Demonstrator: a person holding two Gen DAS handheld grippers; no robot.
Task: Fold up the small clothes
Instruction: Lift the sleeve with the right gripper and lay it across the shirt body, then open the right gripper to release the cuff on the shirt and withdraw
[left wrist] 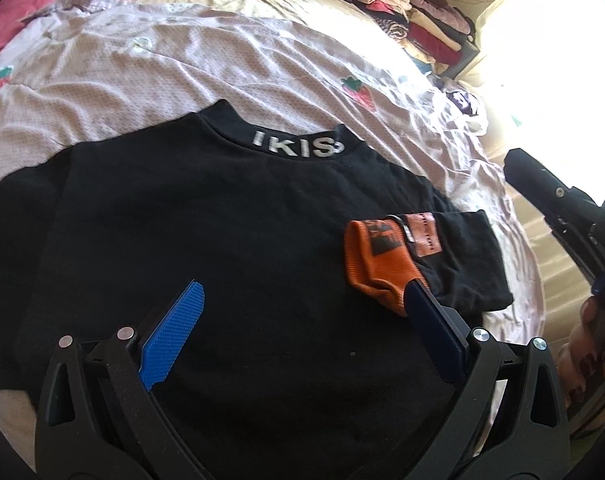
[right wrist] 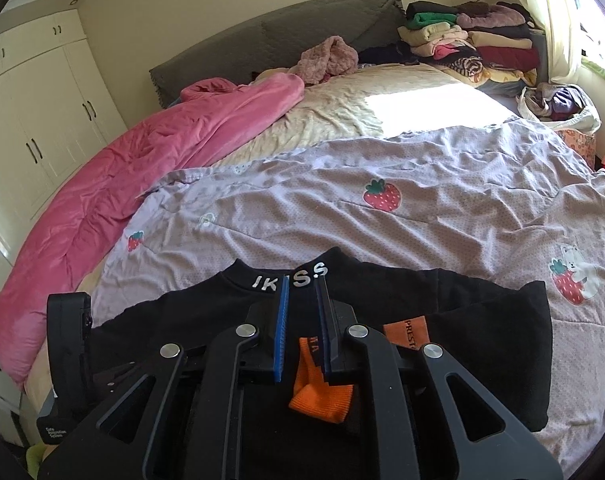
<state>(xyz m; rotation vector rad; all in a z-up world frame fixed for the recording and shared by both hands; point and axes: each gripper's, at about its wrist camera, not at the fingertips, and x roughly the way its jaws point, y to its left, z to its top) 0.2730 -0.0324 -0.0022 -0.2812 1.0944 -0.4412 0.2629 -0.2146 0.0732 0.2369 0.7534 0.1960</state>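
Black top (left wrist: 222, 248) with lettered collar lies flat on the bed, collar at 12 o'clock from my left wrist view, hem toward me. One sleeve (left wrist: 454, 264) with orange cuff (left wrist: 378, 264) is already folded in across the body, at 3 o'clock from centre. Other sleeve at 9 o'clock looks not yet folded, so I judge we're mid-fold, first sleeve done.

Left tongs (left wrist: 302, 312) stand wide, nothing between them, hovering over the lower body of the top; one pad sits right beside the orange cuff, contact unclear. Right tongs (right wrist: 302, 320) are narrow with a slim gap, empty as far as I can see, above the top with the cuff below them.

Next move, my guess: take the 9 o'clock sleeve or side edge and bring it across to match, keeping the folded sleeve undisturbed.

Surface: lilac strawberry-print bedsheet (right wrist: 422, 208), wrinkled. Pink quilt (right wrist: 122, 184) at 10 o'clock, stacked folded clothes (right wrist: 470, 48) at 1 o'clock by the window, cream wardrobe (right wrist: 42, 92) at 9 o'clock.
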